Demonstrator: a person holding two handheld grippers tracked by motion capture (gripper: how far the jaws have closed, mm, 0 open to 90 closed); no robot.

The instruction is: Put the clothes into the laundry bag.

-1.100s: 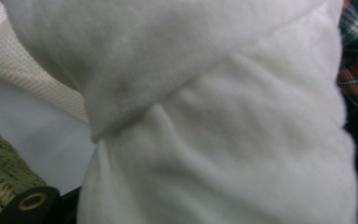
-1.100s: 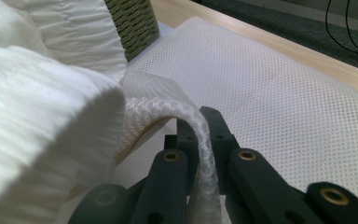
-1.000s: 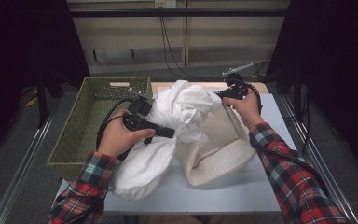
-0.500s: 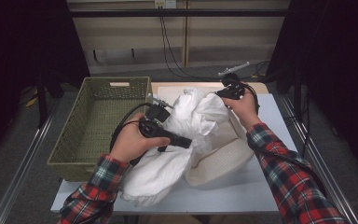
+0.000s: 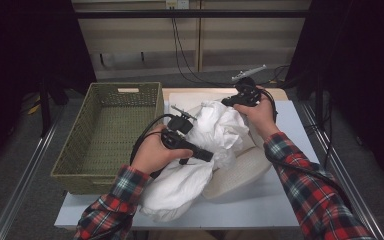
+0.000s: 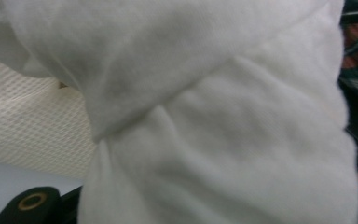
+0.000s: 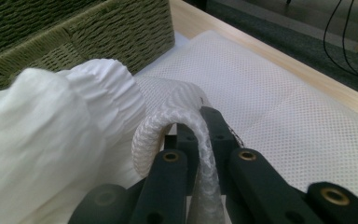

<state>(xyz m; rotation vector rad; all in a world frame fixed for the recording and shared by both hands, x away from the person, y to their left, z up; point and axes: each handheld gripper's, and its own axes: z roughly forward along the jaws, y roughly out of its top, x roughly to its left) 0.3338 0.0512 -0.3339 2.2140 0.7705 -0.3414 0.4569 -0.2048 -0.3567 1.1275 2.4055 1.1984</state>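
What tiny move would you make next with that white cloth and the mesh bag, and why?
Probably push the left tool with the white cloth a little deeper into the mesh bag. The right tool is shut on the bag's rim, holding it up, and much of the cloth hangs outside it.

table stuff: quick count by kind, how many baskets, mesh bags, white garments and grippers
woven basket: 1
mesh bag: 1
white garment: 1
grippers: 2, left gripper and right gripper
total: 5
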